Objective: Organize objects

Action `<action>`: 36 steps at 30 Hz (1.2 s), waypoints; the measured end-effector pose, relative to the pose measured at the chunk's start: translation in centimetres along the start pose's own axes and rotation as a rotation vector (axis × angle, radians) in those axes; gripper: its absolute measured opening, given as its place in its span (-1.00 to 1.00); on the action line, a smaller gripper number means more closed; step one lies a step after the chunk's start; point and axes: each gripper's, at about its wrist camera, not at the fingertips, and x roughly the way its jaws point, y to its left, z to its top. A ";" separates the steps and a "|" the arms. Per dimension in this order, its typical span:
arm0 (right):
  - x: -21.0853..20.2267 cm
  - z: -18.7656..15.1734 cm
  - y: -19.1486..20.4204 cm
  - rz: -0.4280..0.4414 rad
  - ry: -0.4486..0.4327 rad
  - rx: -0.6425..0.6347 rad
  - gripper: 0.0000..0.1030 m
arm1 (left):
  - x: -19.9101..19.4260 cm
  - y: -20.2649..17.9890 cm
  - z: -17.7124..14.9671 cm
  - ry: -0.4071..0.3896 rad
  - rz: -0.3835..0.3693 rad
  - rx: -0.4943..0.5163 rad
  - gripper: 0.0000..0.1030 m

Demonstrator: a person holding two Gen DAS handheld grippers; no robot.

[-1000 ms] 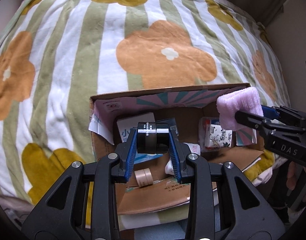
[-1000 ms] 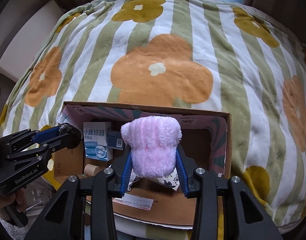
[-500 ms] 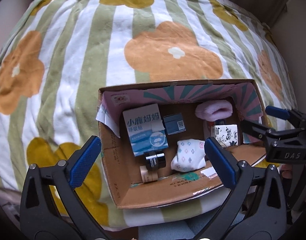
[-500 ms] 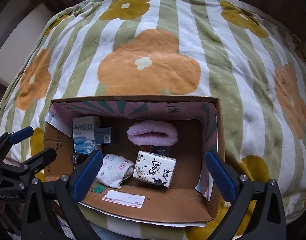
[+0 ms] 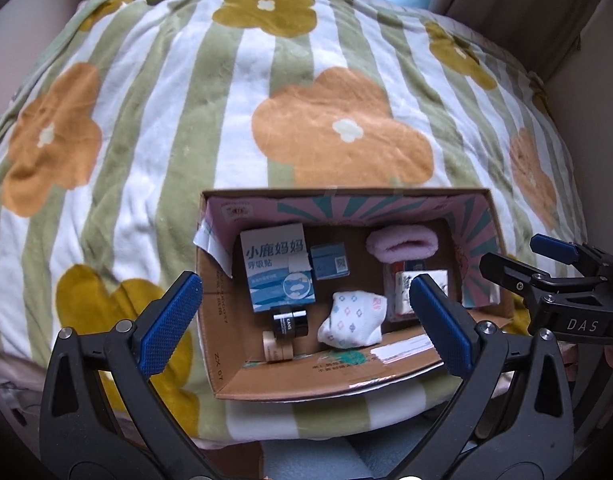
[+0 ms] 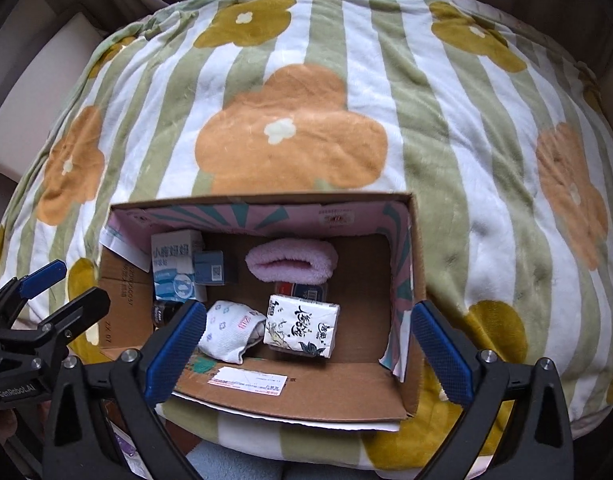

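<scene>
Currently we take the cardboard box [image 6: 402,396] as our landmark; it rests on the flower-striped blanket [image 6: 290,144], which extends well beyond the box on all sides and carries no loose items that we can see. We judge the task near completion: every visible item lies inside the box.

Contents, largest first:
- Blue-and-white carton [image 5: 278,270], against the back-left wall.
- Pink fluffy sock [image 6: 292,266], at the back, centre-right.
- Tissue pack [image 6: 302,326], in front of the pink sock, lying on a partly hidden flat pack.
- White patterned sock [image 5: 352,320], front centre, just beside the tissue pack.
- Small blue box [image 5: 328,260], touching the carton's right side.
- Black jar [image 5: 290,324], in front of the carton.
- Beige tube [image 5: 276,346], touching the jar, at the front wall.

We hold the left gripper [image 5: 306,312] and the right gripper [image 6: 308,344] above the box's near edge, jaws spread wide, carrying nothing. Nothing obstructs withdrawal.
</scene>
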 end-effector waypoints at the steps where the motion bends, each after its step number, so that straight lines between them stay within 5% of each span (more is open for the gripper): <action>1: -0.7 0.3 0.0 -0.002 -0.008 0.002 0.99 | -0.7 -0.1 0.4 -0.012 0.000 -0.004 0.99; 17: -8.6 4.2 -0.2 -0.046 -0.130 0.008 0.99 | -9.2 -1.2 5.7 -0.149 0.046 0.030 1.00; 36: -9.1 7.2 0.0 -0.057 -0.167 0.006 0.99 | -9.2 -0.5 8.5 -0.183 0.061 0.020 1.00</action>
